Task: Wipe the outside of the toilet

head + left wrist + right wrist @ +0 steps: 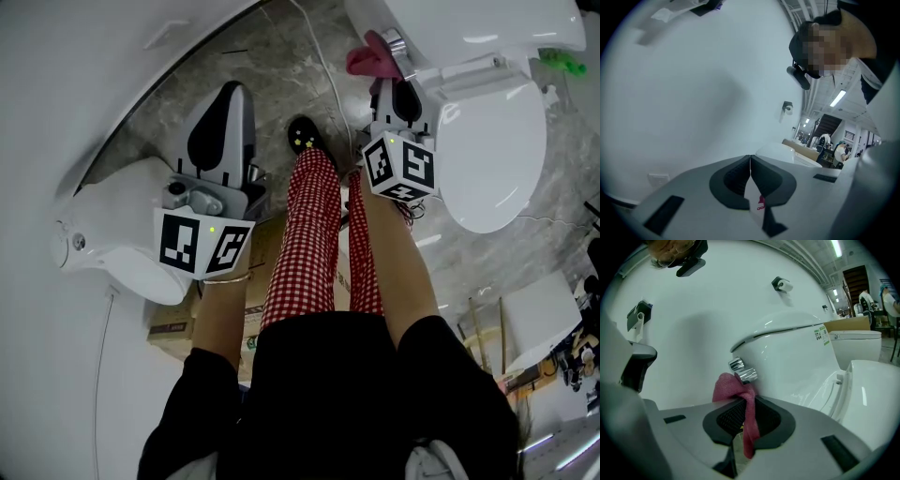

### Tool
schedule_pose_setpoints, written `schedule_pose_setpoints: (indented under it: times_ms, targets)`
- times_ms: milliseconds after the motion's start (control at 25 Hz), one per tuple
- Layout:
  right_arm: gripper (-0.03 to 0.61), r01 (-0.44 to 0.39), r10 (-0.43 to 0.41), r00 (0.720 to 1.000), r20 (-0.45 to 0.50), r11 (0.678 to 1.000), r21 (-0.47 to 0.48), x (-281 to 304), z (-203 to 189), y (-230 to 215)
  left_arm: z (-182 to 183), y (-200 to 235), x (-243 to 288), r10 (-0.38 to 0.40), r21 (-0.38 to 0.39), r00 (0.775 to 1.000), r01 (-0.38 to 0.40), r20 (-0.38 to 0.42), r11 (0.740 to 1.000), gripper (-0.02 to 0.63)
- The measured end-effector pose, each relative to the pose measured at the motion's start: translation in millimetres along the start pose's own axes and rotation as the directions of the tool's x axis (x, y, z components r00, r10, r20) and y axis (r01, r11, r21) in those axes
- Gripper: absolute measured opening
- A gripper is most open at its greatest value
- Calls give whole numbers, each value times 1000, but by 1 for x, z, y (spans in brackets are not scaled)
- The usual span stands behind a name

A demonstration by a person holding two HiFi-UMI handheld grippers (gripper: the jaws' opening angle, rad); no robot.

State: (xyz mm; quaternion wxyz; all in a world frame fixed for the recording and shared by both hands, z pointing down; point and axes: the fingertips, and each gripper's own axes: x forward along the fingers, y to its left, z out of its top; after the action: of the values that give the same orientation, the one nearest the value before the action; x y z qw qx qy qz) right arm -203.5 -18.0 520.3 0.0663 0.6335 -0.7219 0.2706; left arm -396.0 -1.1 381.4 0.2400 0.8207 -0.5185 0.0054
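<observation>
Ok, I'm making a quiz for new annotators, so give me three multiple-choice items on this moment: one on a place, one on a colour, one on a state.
1. Where is the cloth?
A. spread on the closed seat lid
B. at the chrome flush handle on the toilet tank
C. lying on the floor

2. What colour is the cloth?
A. blue
B. pink
C. white

3. What state is the left claw in?
A. shut, with nothing in it
B. wide open
C. shut on a sponge

Answers:
1 B: the right gripper view shows the cloth bunched right beside the handle, held by the right claw.
2 B: it reads pink in both the right gripper view and the head view.
3 A: the left gripper view shows its jaws together, with nothing between them.
</observation>
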Motion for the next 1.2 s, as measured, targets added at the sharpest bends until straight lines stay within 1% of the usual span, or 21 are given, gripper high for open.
schedule_pose_setpoints:
  times_ms: [80,160,280,640,1040,1200]
  targets:
    - [60,-14,14,1000,0,1000,-3,7,1,7,0,1,0,2,13,1000,-1,-8,1000,11]
    - [60,-20,20,1000,4,1000,8,13,3,13,1,2,0,1,7,1000,-1,-6,1000,11]
    - [60,-7,7,1000,7,999,44,21,3,18,2,6,1,6,-1,1000,-6,-6,1000,11]
    - [60,22,-24,1000,20,996,92,50,5,30,2,22,-2,16,-6,1000,-16,-11,1000,11]
    - [60,63,-65,998,14,992,109,81,0,35,6,44,-11,35,-2,999,-35,-19,999,11]
    - [60,61,-63,998,21,992,112,91,2,39,3,49,-16,44,-7,999,-45,-25,999,11]
